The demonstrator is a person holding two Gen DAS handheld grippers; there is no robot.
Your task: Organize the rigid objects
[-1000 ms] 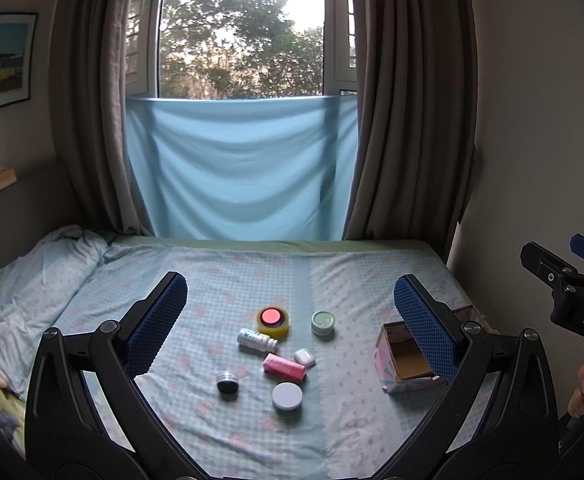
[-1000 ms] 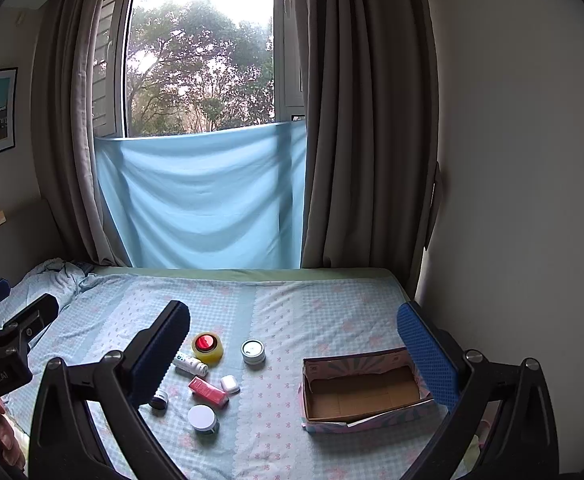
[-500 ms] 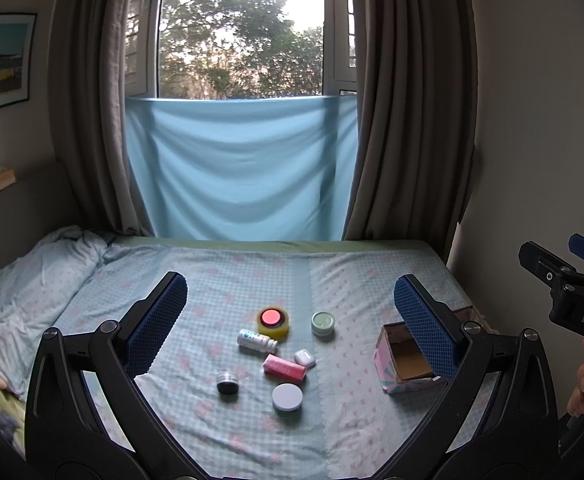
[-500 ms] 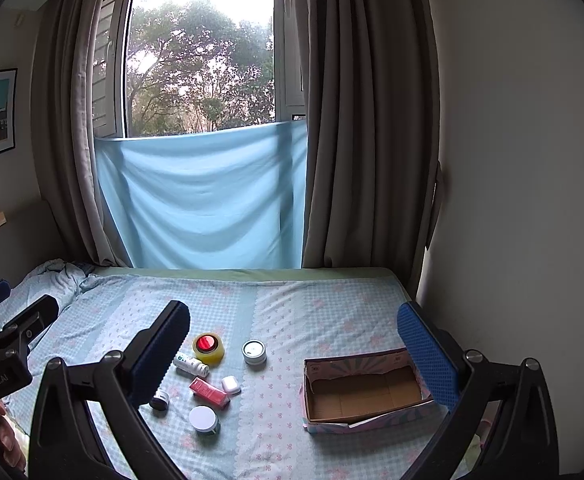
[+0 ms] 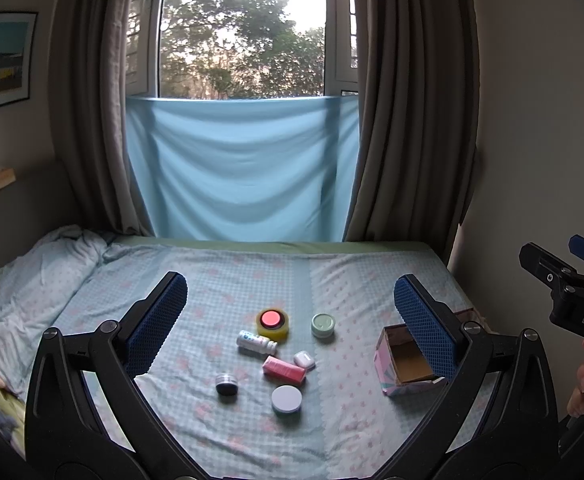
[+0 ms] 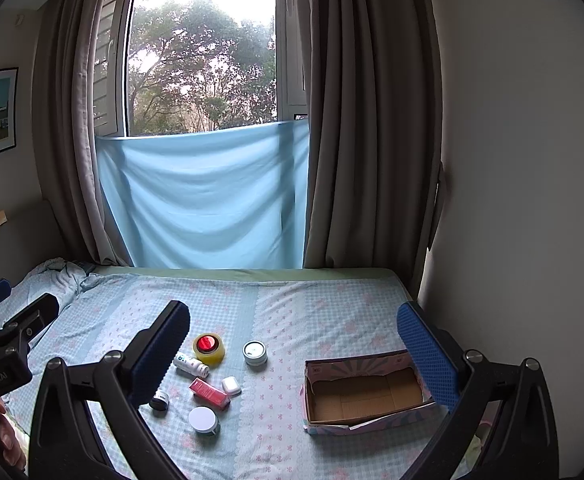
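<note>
Several small items lie on the bed: a yellow tape roll [image 5: 272, 323] with a red centre, a white bottle [image 5: 255, 341] on its side, a pale green jar [image 5: 323, 325], a pink box [image 5: 284, 369], a white earbud case [image 5: 304, 359], a small black jar [image 5: 226, 384] and a white-lidded jar [image 5: 287, 399]. An open, empty cardboard box [image 6: 365, 394] sits to their right. My left gripper [image 5: 290, 316] is open and empty, held above the items. My right gripper [image 6: 293, 338] is open and empty, above the bed between items and box.
The bed sheet [image 5: 232, 280] is light blue with a pattern. A rumpled duvet [image 5: 32, 280] lies at the left. A wall [image 6: 511, 160] runs close along the right of the bed. Curtains and a window stand behind.
</note>
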